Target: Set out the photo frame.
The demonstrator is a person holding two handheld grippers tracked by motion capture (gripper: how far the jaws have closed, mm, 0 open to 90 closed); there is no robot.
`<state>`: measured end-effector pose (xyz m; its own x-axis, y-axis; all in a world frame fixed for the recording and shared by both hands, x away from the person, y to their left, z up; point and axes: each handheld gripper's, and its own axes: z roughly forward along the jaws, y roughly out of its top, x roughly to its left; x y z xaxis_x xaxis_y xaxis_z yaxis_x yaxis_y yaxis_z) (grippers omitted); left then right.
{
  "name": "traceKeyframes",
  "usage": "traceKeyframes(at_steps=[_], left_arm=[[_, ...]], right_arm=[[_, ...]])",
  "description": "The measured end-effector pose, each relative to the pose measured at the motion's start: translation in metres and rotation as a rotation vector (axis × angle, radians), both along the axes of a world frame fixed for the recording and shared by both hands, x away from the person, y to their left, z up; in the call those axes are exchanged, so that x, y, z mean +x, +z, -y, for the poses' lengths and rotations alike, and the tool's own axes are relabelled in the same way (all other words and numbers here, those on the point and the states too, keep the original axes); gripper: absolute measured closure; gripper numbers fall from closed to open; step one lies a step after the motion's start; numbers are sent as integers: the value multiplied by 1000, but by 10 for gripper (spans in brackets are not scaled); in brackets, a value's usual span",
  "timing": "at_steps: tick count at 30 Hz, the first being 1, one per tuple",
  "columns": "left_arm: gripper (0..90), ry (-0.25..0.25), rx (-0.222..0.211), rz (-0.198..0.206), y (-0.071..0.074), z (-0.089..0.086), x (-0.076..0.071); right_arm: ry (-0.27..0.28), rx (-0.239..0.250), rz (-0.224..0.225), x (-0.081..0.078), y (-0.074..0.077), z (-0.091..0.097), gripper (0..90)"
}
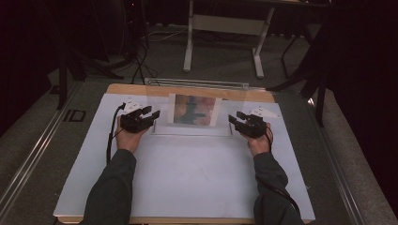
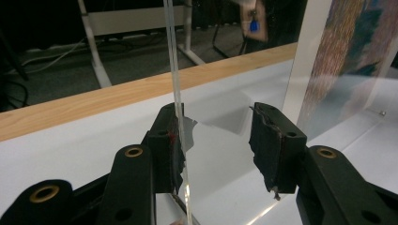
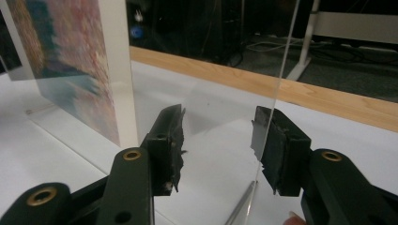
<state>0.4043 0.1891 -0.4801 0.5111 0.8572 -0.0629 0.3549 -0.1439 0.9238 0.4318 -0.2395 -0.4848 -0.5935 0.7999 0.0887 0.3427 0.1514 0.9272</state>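
At each end of the clear stand — left tongs, right tongs agape, no legible writing.

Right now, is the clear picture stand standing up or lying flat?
Standing up. The clear stand rises straight from the white table, and its picture faces the person.

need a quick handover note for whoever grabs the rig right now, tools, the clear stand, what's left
Left tool: open, at the left edge of the clear acrylic stand; the edge sits against one pad, the other pad is well clear.
Right tool: open, at the stand's right edge, same picture: one pad at the edge, the other apart.
The stand is upright on the white table cover and holds a colourful print.
Done: both tools lined up on the stand's side edges.
Left: probably close both on the edges, then move the stand.
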Motion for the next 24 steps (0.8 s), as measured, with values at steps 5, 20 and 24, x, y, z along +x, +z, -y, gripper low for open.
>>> traceKeyframes(at_steps=[5,20,24], left_arm=[[549,0,1,-2,1,1,-3],[548,-14,0,-24,2,6,-26],[548,-15,-1,-29,3,6,-33]], right_arm=[[1,-8,0,-3,0,0,522],[3,-12,4,-30,1,9,531],[12,-15,10,-38,1,9,535]])
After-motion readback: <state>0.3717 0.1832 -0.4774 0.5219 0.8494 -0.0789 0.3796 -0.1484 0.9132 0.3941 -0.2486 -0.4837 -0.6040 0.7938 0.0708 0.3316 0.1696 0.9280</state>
